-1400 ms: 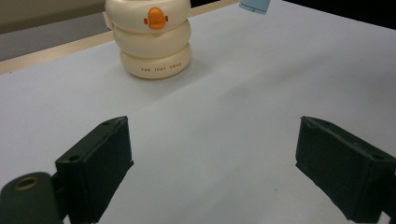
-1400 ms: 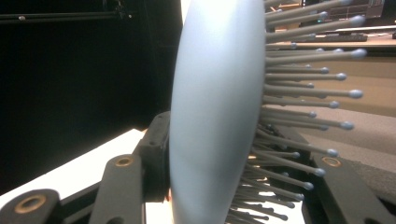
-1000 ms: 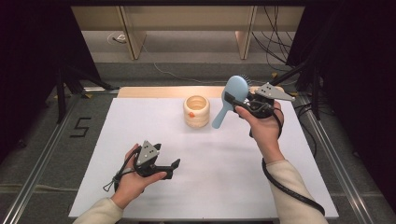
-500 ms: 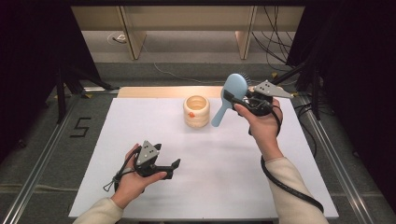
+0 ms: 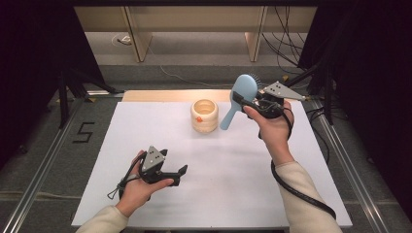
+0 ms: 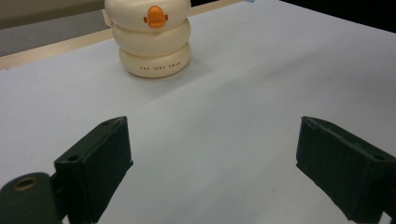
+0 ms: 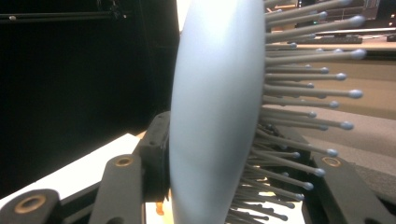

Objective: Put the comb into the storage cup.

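Holding steady, our right tongs [image 5: 248,103] keep pinching the blue hairbrush [image 5: 239,97] near the worktop's far edge beside the cream holder [image 5: 204,115]; left tongs [image 5: 180,174] spread, nothing placed yet.

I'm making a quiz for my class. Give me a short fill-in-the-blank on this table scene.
1. The right gripper is shut on a light blue ____.
2. The left gripper has its jaws ____, with nothing between them.
3. The cream holder bears a small mark coloured ____.
Missing words: hairbrush; open; orange.
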Demonstrator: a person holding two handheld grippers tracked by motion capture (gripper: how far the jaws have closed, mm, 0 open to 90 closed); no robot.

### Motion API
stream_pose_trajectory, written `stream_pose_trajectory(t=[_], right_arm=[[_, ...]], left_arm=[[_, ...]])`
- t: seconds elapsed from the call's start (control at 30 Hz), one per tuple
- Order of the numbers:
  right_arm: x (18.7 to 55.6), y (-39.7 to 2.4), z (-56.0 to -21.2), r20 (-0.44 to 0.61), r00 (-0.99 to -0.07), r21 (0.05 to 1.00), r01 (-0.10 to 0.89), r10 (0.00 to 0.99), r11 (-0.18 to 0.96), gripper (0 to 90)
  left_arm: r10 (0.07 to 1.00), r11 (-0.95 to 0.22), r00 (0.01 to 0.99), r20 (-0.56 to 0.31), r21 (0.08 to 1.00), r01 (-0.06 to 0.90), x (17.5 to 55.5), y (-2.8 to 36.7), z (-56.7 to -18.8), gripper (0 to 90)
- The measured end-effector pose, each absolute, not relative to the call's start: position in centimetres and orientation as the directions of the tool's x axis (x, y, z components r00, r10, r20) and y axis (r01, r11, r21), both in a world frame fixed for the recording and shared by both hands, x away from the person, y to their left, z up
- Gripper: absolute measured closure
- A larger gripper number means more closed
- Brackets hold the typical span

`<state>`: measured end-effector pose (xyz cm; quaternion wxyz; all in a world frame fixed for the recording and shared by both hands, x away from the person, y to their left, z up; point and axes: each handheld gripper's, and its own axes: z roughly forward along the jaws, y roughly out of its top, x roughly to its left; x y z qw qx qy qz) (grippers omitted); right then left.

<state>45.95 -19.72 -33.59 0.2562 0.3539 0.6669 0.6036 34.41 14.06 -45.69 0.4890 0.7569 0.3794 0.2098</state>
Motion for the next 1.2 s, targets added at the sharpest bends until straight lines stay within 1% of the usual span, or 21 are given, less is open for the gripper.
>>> stream_pose_trajectory(t=[0.67, 1.2], right_arm=[[46.5, -19.5, -33.2, 0.083, -0.616, 0.986, 0.163, 0.783, 0.024, 50.5], [47.0, -19.1, -32.9, 0.085, -0.613, 0.986, 0.163, 0.785, 0.02, 50.5]], left_arm=[[0.772, -0.253, 0.635, -0.031, 0.901, 0.352, 34.4, 14.0, -45.7, 0.0], [0.772, -0.266, 0.635, -0.019, 0.899, 0.349, 34.4, 14.0, -45.7, 0.0]])
